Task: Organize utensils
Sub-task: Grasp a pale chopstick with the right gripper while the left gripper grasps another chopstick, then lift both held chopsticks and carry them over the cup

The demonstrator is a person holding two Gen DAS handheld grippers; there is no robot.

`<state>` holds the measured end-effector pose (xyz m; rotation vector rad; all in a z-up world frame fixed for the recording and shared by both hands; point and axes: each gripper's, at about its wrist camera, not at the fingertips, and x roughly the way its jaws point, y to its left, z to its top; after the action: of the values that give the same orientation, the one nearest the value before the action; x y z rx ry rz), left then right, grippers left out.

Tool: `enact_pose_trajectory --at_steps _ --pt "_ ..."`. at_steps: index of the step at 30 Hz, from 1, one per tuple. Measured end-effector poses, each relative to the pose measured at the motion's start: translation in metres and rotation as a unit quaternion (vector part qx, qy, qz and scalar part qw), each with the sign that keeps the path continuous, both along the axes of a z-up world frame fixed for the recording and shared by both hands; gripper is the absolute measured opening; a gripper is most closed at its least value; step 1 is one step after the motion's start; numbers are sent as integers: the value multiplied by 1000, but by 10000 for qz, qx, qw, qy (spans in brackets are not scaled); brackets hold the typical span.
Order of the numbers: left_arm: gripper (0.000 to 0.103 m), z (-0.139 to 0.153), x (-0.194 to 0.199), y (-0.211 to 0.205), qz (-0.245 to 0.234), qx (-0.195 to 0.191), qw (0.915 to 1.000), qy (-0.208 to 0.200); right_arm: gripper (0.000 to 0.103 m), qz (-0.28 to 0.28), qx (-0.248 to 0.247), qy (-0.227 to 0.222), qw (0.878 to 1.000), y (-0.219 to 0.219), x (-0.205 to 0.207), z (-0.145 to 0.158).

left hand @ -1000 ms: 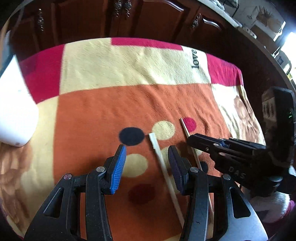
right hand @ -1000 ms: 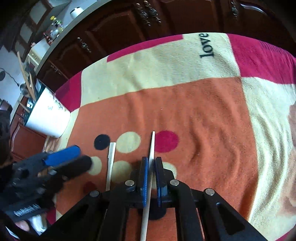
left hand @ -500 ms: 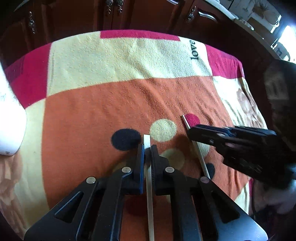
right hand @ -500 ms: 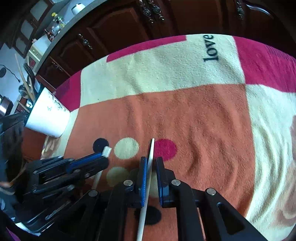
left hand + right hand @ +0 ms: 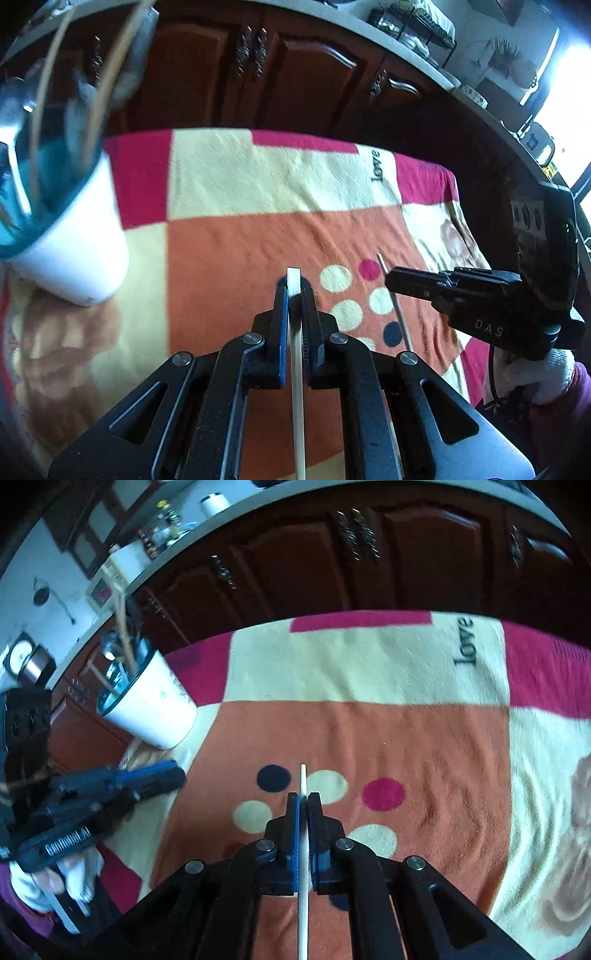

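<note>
Left tongs [image 5: 293,291] clamping chopstick [image 5: 296,369], right tongs [image 5: 303,799] likewise (closed)

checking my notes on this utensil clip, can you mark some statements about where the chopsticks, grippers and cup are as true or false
1. The left gripper is shut on a pale chopstick. True.
2. The right gripper hangs open with nothing in it. False: it is shut on the other chopstick.
3. The white cup already holds utensils. True.
4. The cup lies tipped over on the dark cabinets. False: it stands on the patterned blanket.
5. The blanket bears the word "love". True.
6. A fork lies on the orange patch. False: no fork shows there.
</note>
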<state>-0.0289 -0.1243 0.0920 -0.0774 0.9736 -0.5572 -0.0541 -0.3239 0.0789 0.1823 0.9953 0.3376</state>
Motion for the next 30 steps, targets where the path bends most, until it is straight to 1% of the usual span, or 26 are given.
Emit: enact_pose_trajectory --at_steps 1,4,10,16,22,25,27,30 --pt "6 5 -1 6 50 -45 10000 -6 4 0 -22 -12 10000 1 -1 1" --pt "6 18 -4 16 133 -127 9998 -111 4 -50 182 -86 9998 3 -4 9" --pt "6 58 -4 50 290 -206 9981 -502 3 158 541 -588 9967 20 -11 53" --pt "6 99 16 93 677 -252 9937 -862 3 381 915 -1069 9893 47 -7 102" --pt "6 141 42 126 1032 -240 9852 -1345 3 676 1054 -1520 9804 76 5 154" --pt "6 158 57 138 1186 -251 9795 -1612 3 839 1019 -1711 9764 89 12 179" --pt "6 164 68 142 1285 -225 9757 -1763 3 941 936 -1827 9742 99 16 194" --pt "6 166 84 146 1380 -204 9719 -1898 2 1071 861 -1952 9711 112 20 209"
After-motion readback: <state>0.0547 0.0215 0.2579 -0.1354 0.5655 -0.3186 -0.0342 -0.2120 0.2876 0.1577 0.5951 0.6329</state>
